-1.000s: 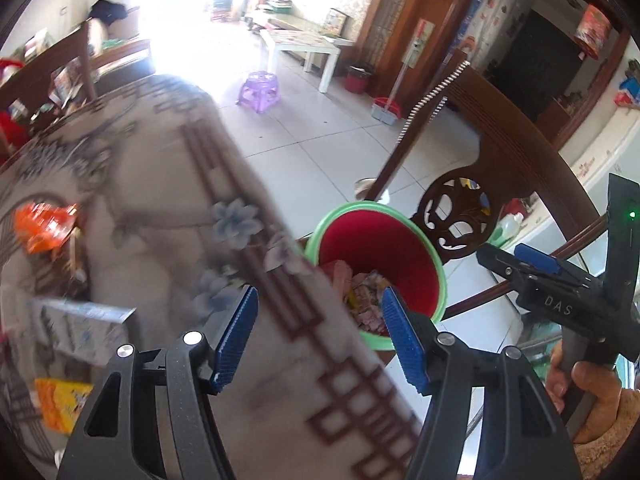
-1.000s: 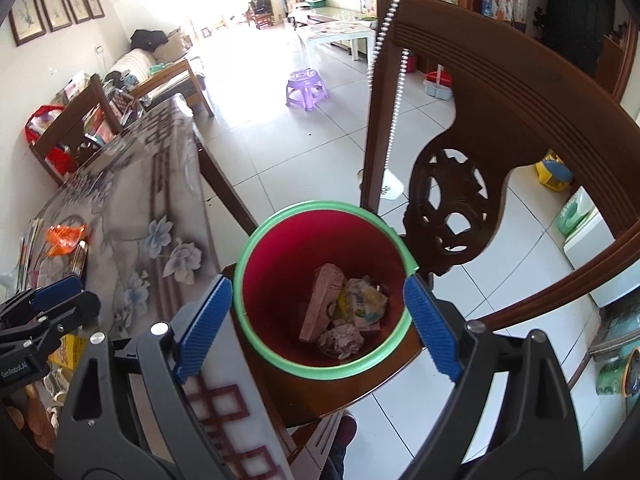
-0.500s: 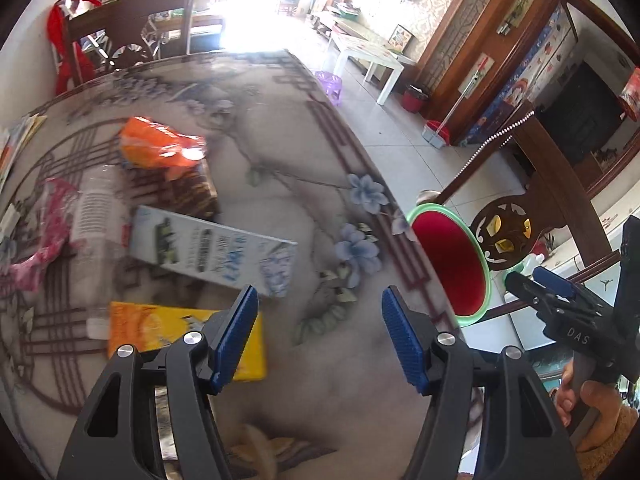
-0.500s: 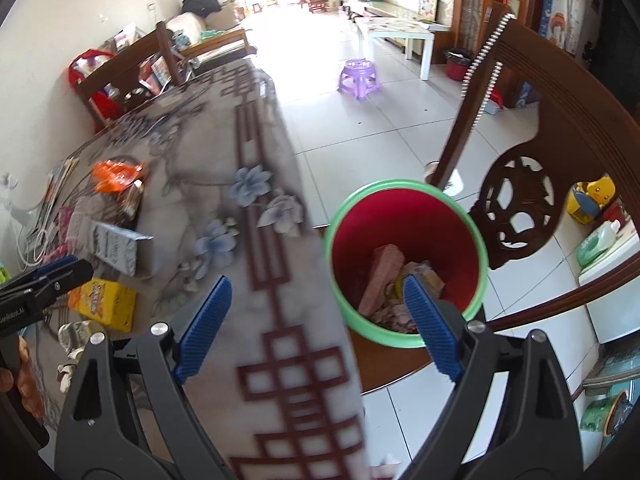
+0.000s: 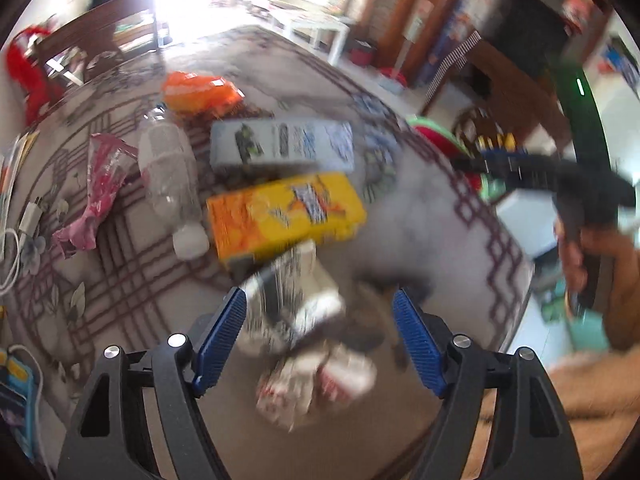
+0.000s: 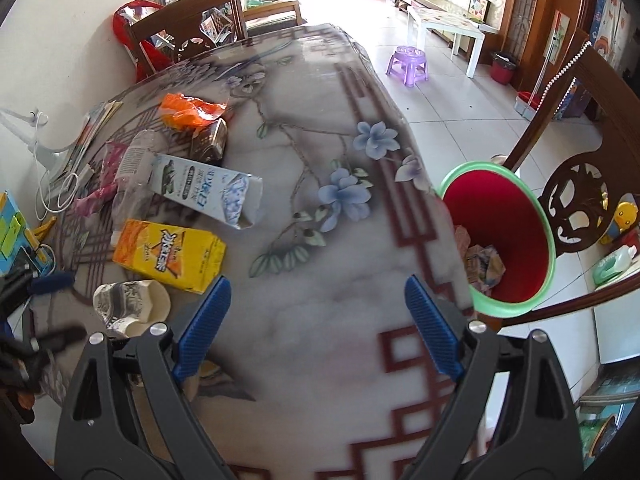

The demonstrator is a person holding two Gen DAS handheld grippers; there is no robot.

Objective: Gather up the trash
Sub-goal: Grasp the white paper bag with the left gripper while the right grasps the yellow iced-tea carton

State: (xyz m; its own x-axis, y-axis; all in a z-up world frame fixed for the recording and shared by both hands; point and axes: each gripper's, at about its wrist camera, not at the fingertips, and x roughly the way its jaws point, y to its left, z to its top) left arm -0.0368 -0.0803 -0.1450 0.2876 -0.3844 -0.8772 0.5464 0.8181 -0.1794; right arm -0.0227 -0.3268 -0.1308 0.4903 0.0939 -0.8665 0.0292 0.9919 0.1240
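My left gripper [image 5: 318, 300] hovers over a crumpled silvery paper cup [image 5: 292, 300]. Its jaws are opening and the pads do not touch the cup; this view is blurred. Beyond the cup lie a yellow box [image 5: 284, 212], a blue-white carton [image 5: 280, 144], a clear bottle [image 5: 168, 168], a pink wrapper [image 5: 100, 184] and an orange bag [image 5: 200, 92]. My right gripper [image 6: 317, 284] stands open and holds nothing, above bare tablecloth. To its left are the cup [image 6: 128, 304] and yellow box [image 6: 168, 256]. The red bin [image 6: 500, 236] with trash inside stands off the table's right edge.
A carved wooden chair [image 6: 580, 200] stands behind the bin. Another chair [image 6: 180, 28] with a red bag is at the table's far end. A white cable [image 5: 16, 240] and blue items lie at the table's left edge. A purple stool [image 6: 408, 64] is on the floor.
Both grippers have swung away from the bin, over the table toward the trash pile. The left jaws stand wider than before, now above the crumpled cup.
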